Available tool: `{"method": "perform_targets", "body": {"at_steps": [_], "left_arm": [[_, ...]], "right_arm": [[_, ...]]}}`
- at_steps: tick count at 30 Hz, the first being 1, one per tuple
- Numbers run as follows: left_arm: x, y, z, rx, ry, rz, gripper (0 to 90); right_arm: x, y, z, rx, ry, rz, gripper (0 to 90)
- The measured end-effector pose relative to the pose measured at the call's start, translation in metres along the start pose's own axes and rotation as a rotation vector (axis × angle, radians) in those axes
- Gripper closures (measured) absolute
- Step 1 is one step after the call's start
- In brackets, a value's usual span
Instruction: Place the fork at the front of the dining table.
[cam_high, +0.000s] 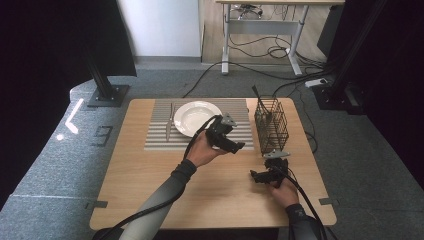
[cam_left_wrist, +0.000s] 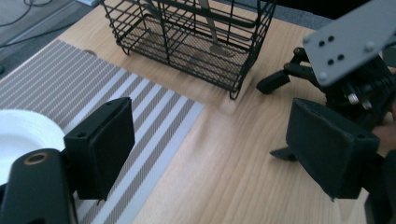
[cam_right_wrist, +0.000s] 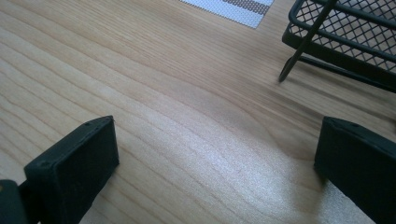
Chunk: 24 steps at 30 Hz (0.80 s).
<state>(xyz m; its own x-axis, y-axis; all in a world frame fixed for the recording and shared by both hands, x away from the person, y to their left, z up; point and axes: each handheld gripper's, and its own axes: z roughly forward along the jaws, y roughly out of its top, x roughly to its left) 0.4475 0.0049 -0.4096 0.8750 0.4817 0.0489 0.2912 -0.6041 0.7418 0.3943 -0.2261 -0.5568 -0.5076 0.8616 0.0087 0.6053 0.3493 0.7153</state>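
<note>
White plate (cam_high: 196, 118) on striped mat (cam_high: 160, 134); wire basket (cam_high: 271, 125) beside.

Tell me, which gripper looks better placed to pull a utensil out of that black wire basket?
Probably the right gripper: it rests open on the table just in front of the wire basket. The left gripper, also open, hovers farther off, beside the plate.

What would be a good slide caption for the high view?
Person at a wooden table holding two open grippers, left gripper near a white plate, right gripper below a wire basket.
</note>
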Motion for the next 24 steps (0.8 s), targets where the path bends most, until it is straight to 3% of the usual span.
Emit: {"method": "perform_targets", "body": {"at_steps": [11,24], "left_arm": [[0.004,0.033,0.027,0.004,0.010,0.024,22.0],[0.016,0.050,0.053,-0.003,0.004,0.004,31.0]], "right_arm": [[0.000,0.000,0.000,-0.003,0.001,-0.008,0.0],[0.001,0.000,0.001,-0.002,0.007,-0.008,0.0]]}}
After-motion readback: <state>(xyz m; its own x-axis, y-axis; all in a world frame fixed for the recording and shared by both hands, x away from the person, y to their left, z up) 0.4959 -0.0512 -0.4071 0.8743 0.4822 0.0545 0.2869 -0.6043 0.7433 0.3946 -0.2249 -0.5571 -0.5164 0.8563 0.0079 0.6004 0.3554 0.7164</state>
